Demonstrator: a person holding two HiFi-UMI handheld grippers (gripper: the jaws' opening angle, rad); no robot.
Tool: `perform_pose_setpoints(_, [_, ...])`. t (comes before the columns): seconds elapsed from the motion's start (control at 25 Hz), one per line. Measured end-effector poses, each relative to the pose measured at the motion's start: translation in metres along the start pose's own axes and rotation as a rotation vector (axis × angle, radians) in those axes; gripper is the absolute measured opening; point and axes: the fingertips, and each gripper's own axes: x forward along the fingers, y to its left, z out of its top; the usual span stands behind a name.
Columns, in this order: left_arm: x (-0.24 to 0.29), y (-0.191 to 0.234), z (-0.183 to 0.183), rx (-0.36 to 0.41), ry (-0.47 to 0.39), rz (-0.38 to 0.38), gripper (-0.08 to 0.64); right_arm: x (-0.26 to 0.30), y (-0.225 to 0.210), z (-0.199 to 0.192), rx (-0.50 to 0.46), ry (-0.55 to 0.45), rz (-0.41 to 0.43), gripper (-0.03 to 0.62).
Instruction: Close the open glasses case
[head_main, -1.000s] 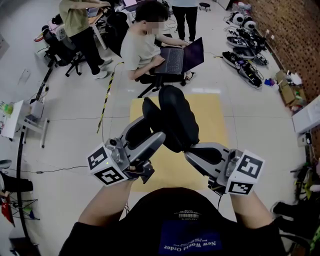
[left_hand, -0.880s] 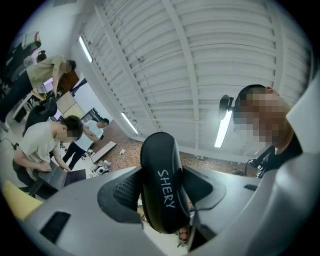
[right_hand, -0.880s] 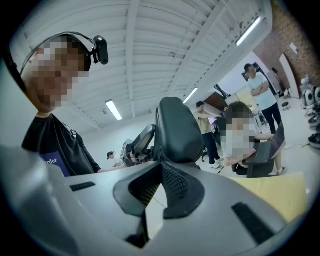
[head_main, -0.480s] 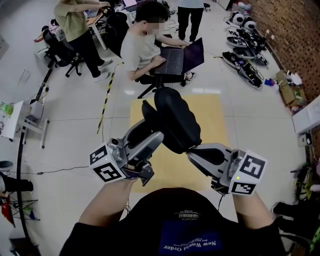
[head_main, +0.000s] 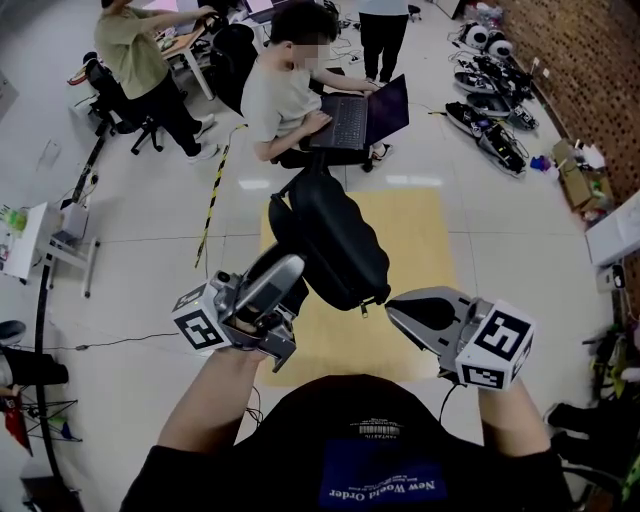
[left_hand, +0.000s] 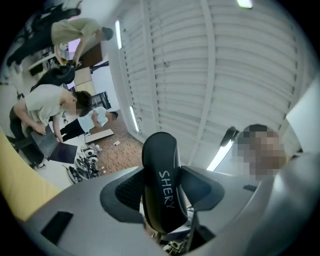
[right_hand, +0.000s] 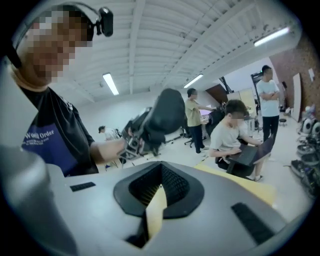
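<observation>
The glasses case (head_main: 335, 245) is up in the air in front of the person's chest, over a yellow mat (head_main: 425, 250) on the floor; no worktop carries it. It is dark and rounded, and stands tilted, its far end toward the seated person (head_main: 285, 100). From the head view it reads as one closed-looking body, the halves together or very nearly so; whether the seam is fully shut I cannot tell. A small tab (head_main: 362, 310) hangs from its lower edge.

The left gripper (head_main: 285, 282) grasps the case at its near end, and its own view shows the lettered shell wedged between the two pads. The right gripper (head_main: 400, 308) is clenched on nothing, jaws together, just beside the case's lower corner but apart from it.

My judgement: the closing step is at or near its end. If the halves are not seated, the next move calls for the right gripper to press the free half against the held one while the left keeps its grip firm. If the tab is a zip pull, it would need pinching and drawing round.

Count: one case, two grippers, one tab, one mat, one laptop (head_main: 360, 115), three other people.
</observation>
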Motion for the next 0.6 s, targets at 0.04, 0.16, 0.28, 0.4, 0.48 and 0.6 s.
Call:
perform_pose_setpoints(0.04, [-0.003, 0.000, 0.008, -0.001, -0.016, -0.004, 0.233, -0.001, -0.003, -0.005, 0.010, 0.008, -0.005, -0.017])
perform_pose_setpoints(0.16, [-0.004, -0.002, 0.017, 0.051, 0.000, 0.015, 0.235, -0.007, 0.002, 0.001, 0.090, -0.078, 0.048, -0.015])
perform_pose_setpoints(0.28, [-0.001, -0.007, 0.017, 0.046, -0.009, 0.009, 0.235, -0.002, 0.018, 0.023, 0.115, -0.169, 0.116, -0.014])
perform_pose_setpoints(0.4, [0.006, -0.011, 0.012, 0.048, -0.013, 0.012, 0.235, 0.007, 0.033, 0.032, 0.111, -0.184, 0.159, 0.028])
perform_pose_setpoints(0.48, [0.013, -0.012, 0.009, 0.083, -0.012, 0.032, 0.235, 0.008, 0.031, 0.034, 0.117, -0.187, 0.138, 0.104])
perform_pose_setpoints(0.6, [0.018, -0.012, 0.007, 0.193, 0.007, 0.093, 0.235, 0.009, 0.018, 0.037, 0.140, -0.213, 0.070, 0.117])
